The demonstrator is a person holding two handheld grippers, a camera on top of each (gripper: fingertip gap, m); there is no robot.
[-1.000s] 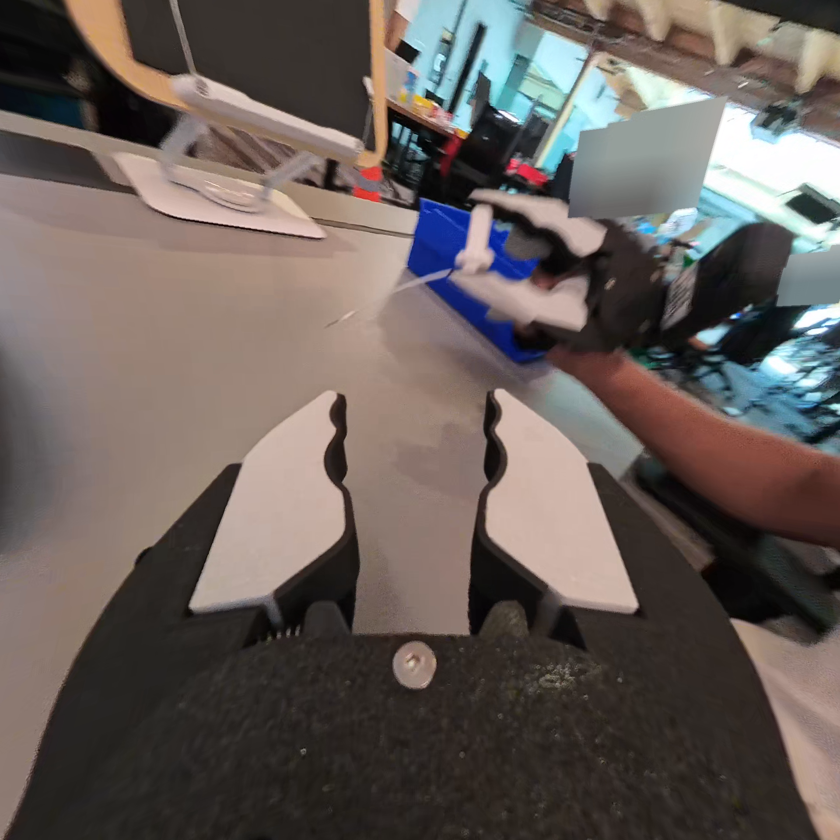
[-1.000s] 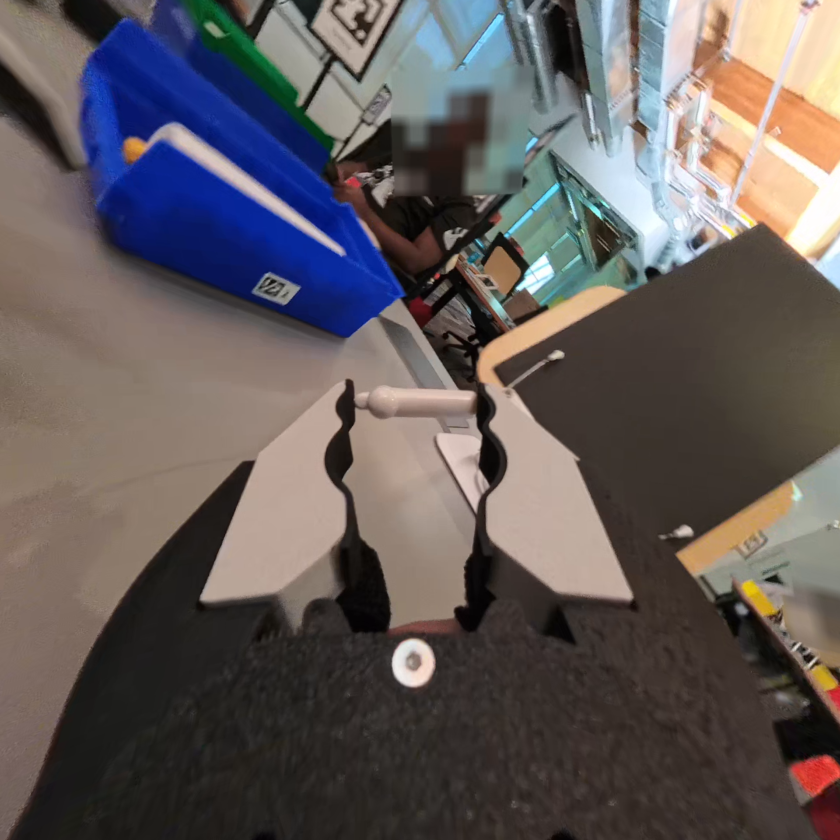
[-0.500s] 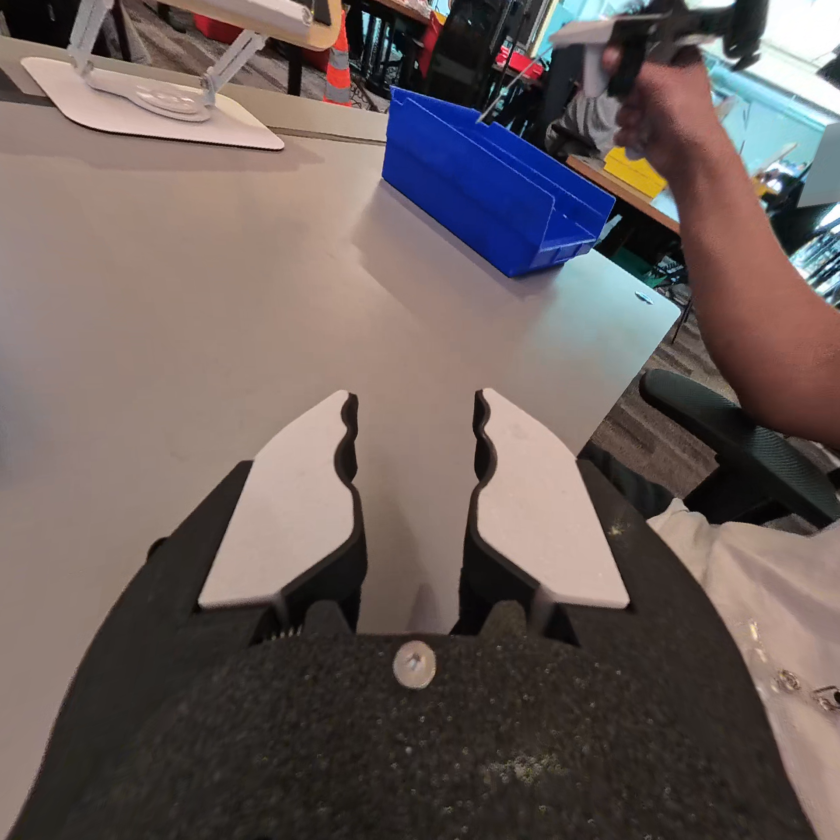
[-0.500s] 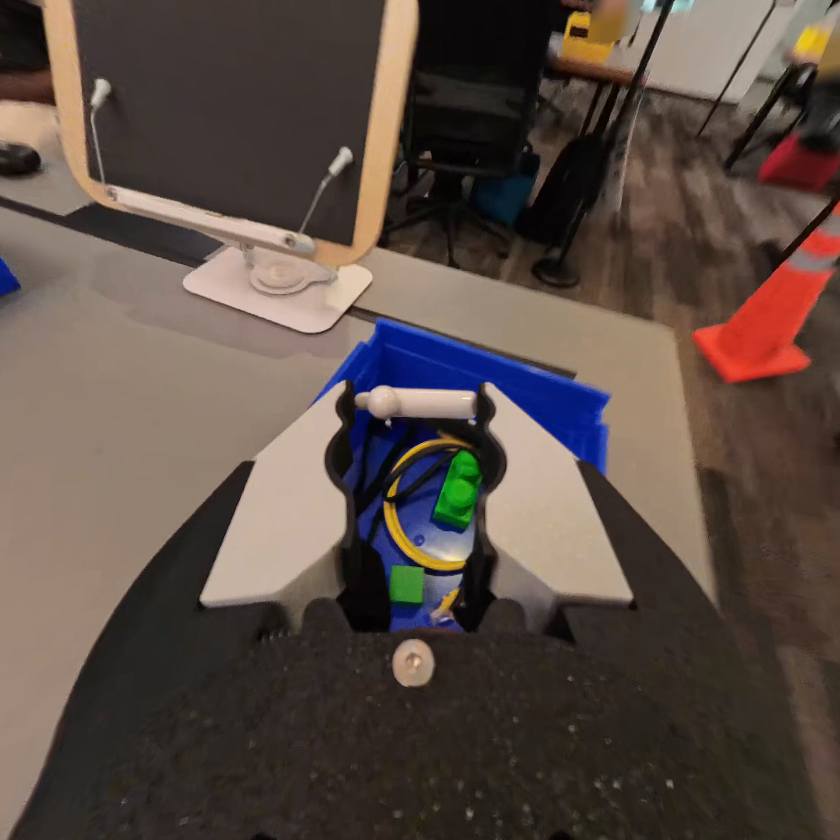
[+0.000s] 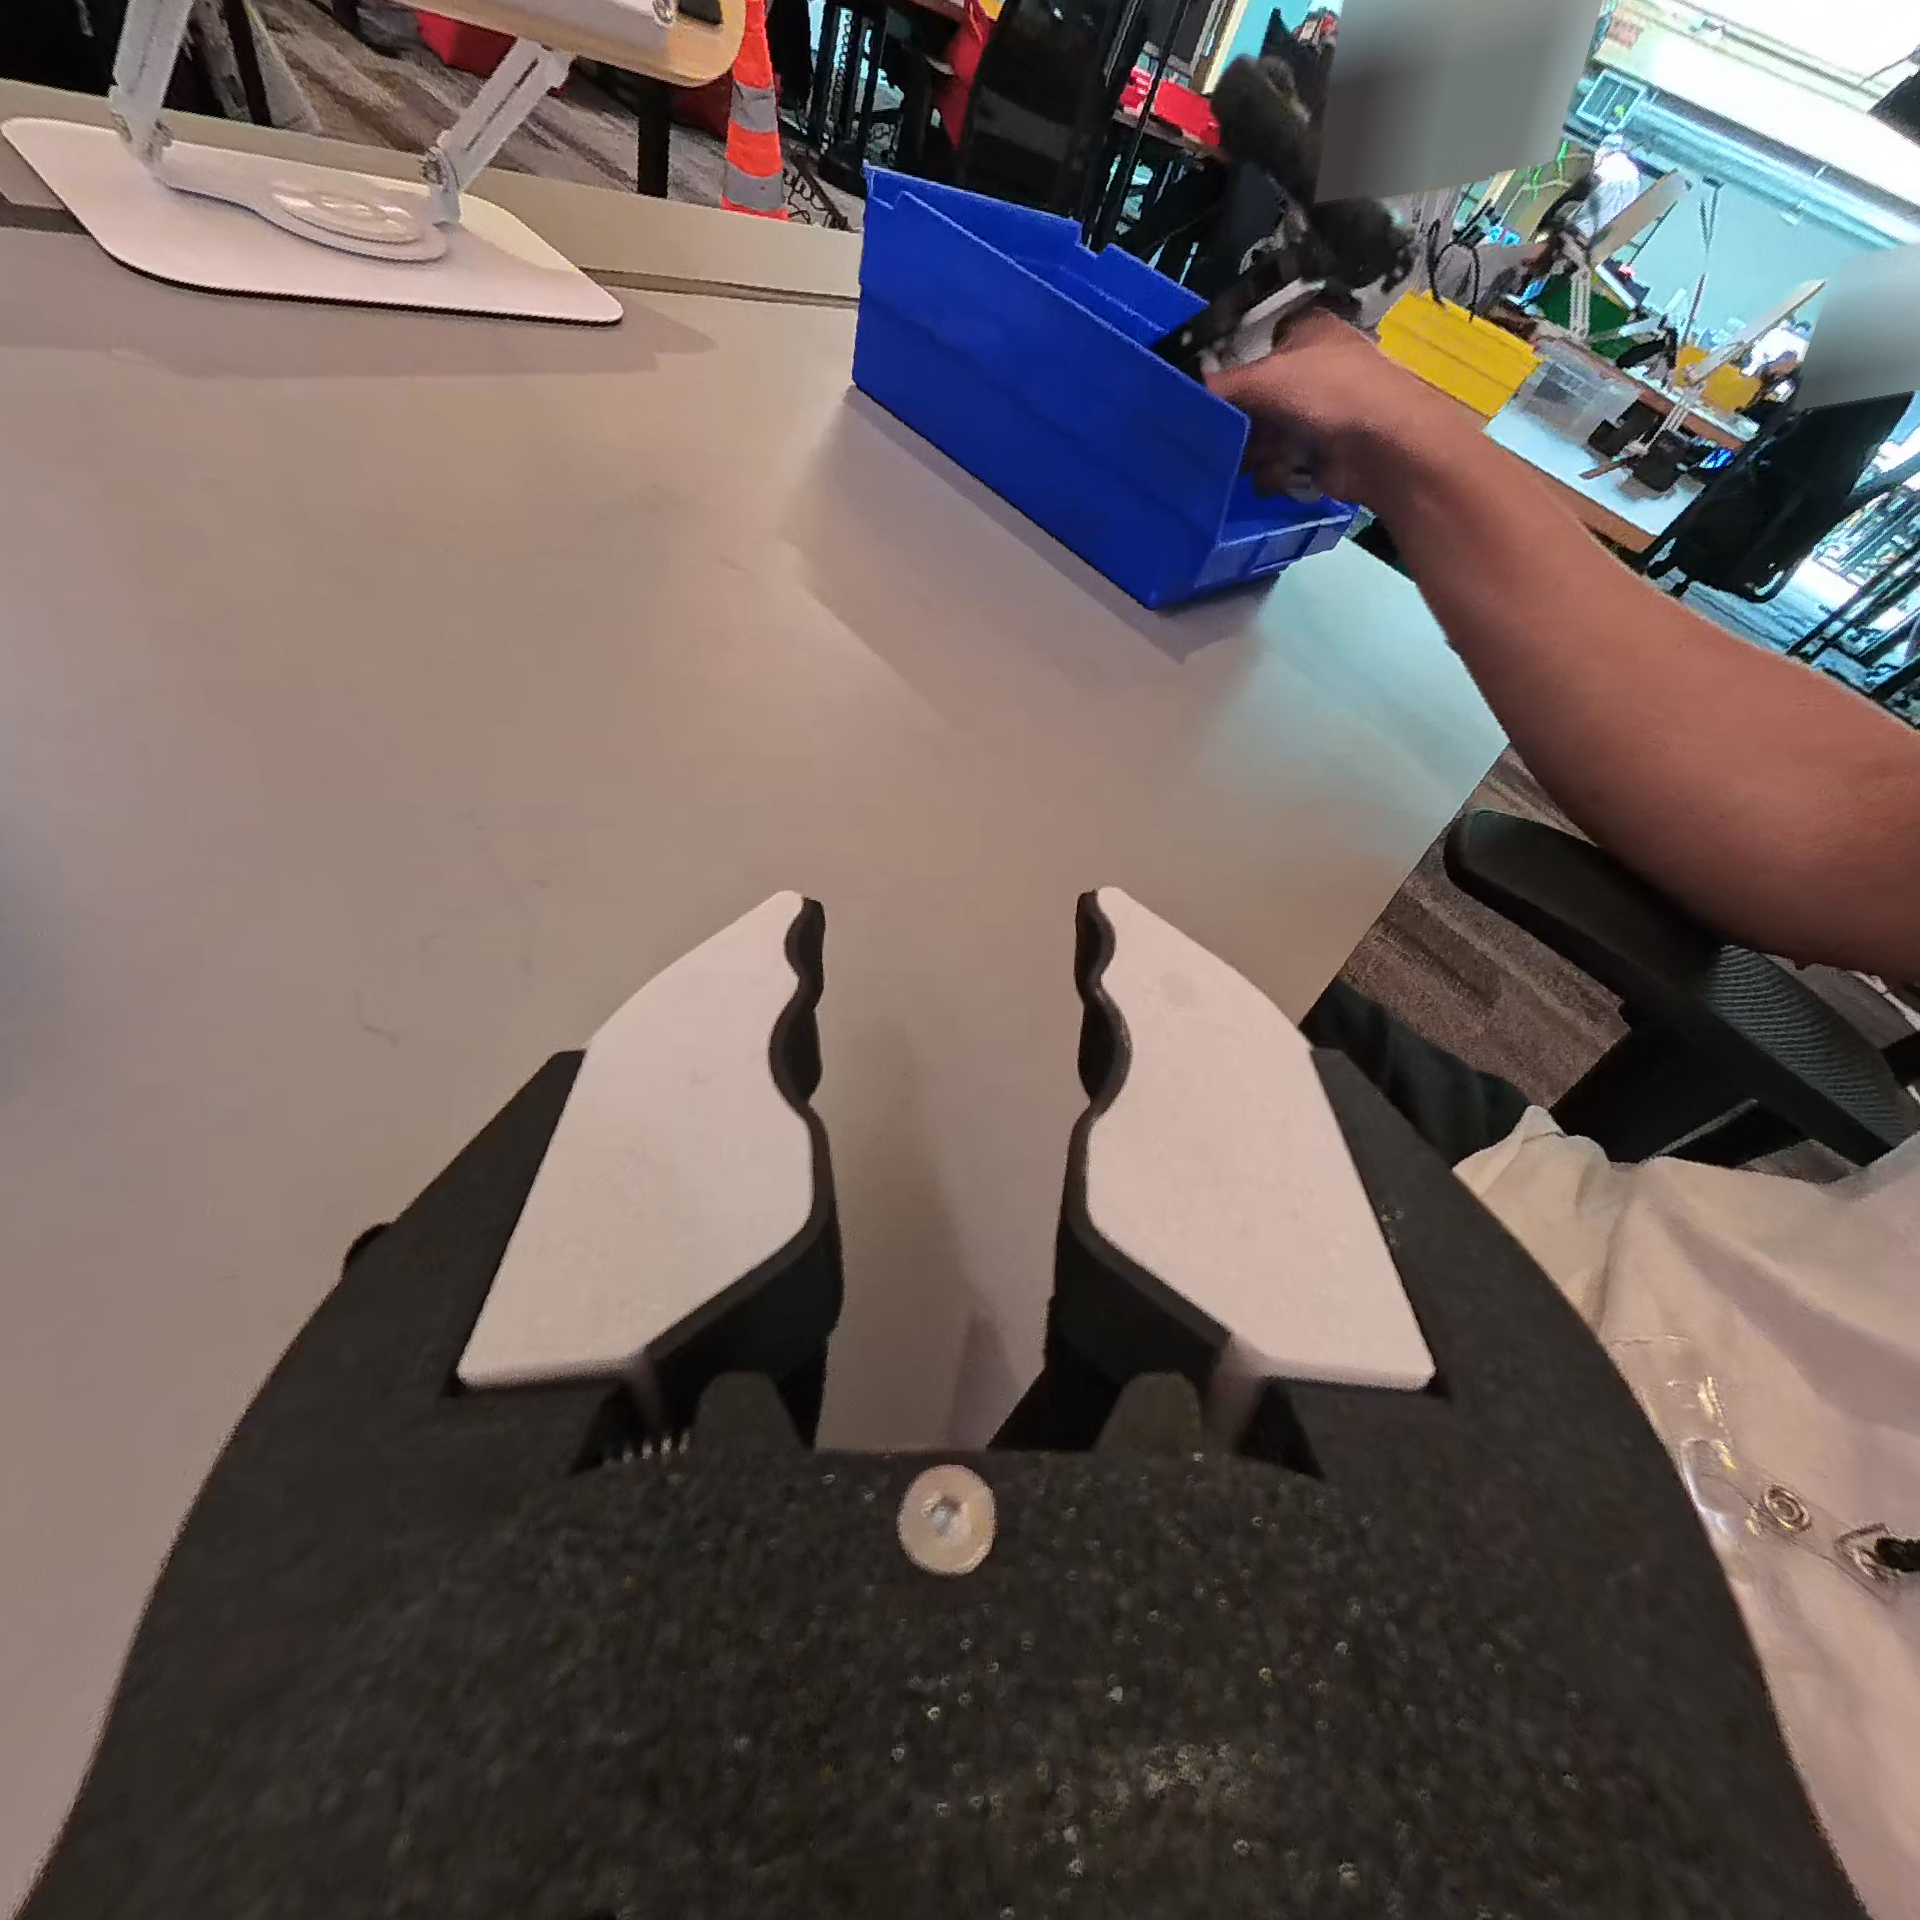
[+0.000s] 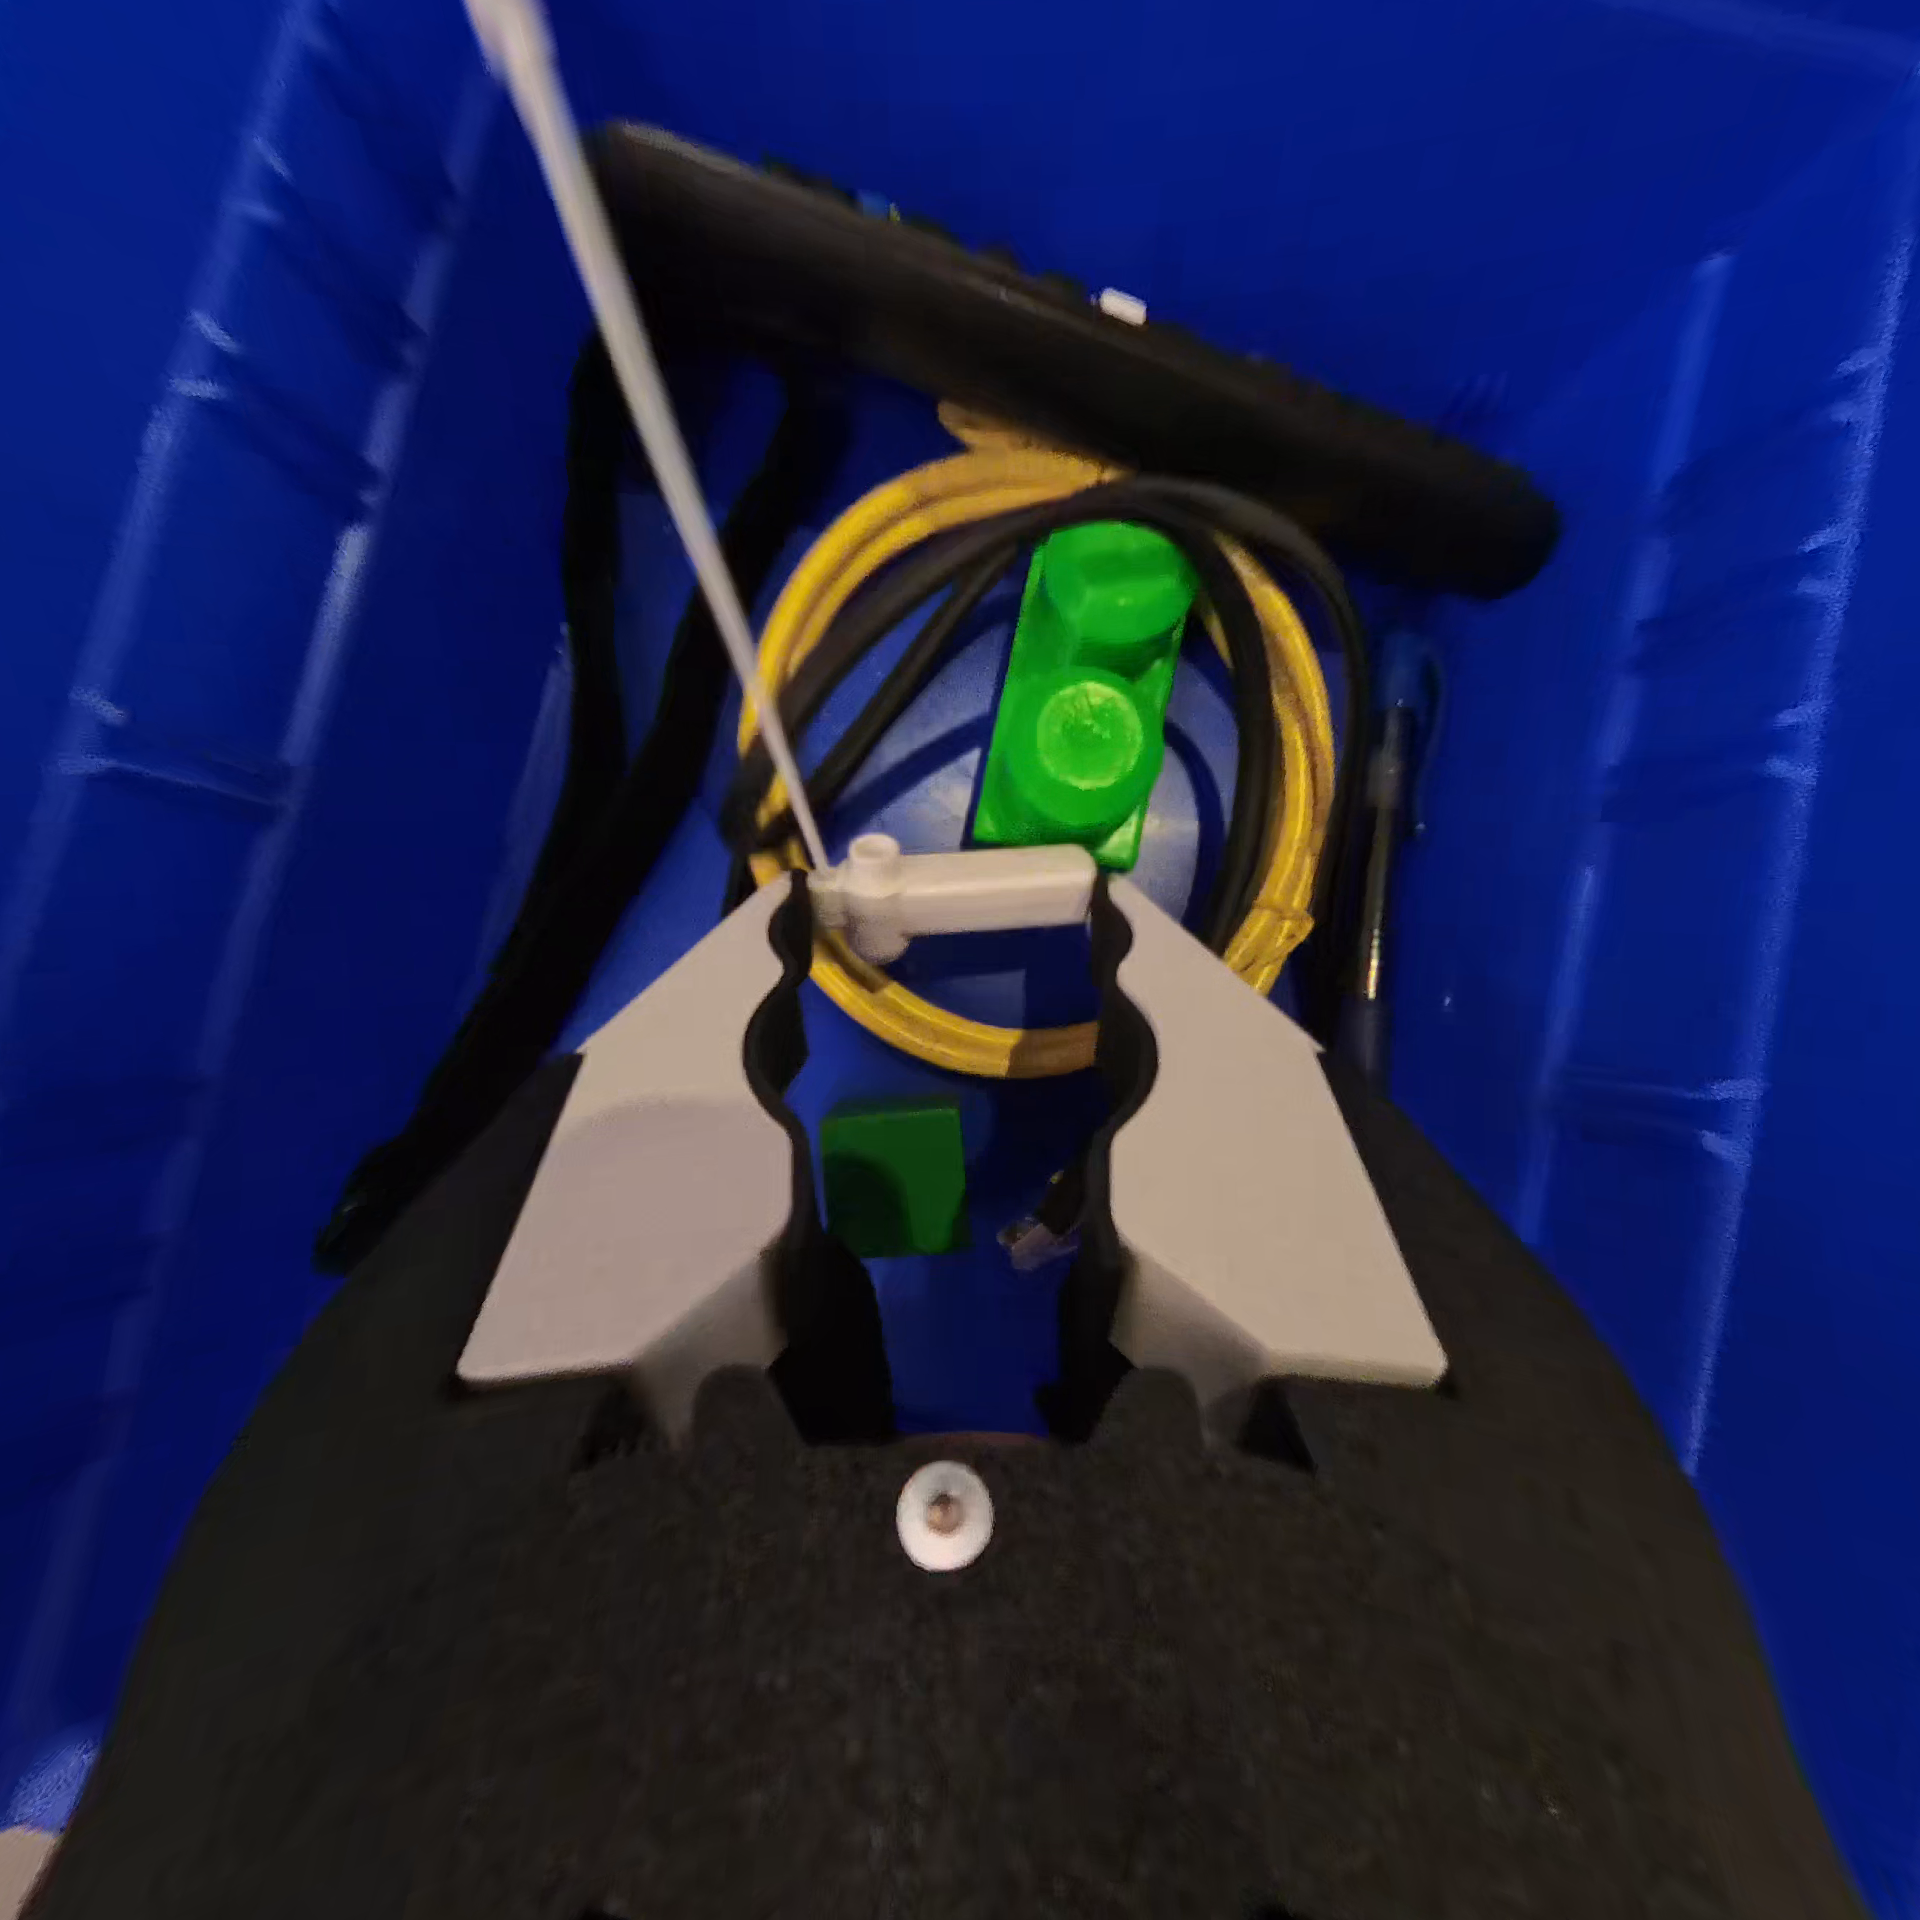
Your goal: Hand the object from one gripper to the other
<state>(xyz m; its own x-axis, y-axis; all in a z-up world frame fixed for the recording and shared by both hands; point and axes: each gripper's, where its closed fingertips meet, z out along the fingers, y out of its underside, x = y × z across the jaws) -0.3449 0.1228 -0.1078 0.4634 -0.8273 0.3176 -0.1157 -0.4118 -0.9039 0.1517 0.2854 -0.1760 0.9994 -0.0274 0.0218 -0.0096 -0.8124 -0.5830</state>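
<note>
Right gripper [image 6: 943, 883] pinches a light, stiff white plastic tag [image 6: 971, 885] by its short bar inside the blue bin [image 6: 260, 623]; left gripper [image 5: 948, 914] waits spread.

Both the left gripper [image 5: 948, 940] and right gripper [image 6: 943, 904] have grainy black bodies, one silver screw behind pale grey, wavy-edged jaws.
</note>
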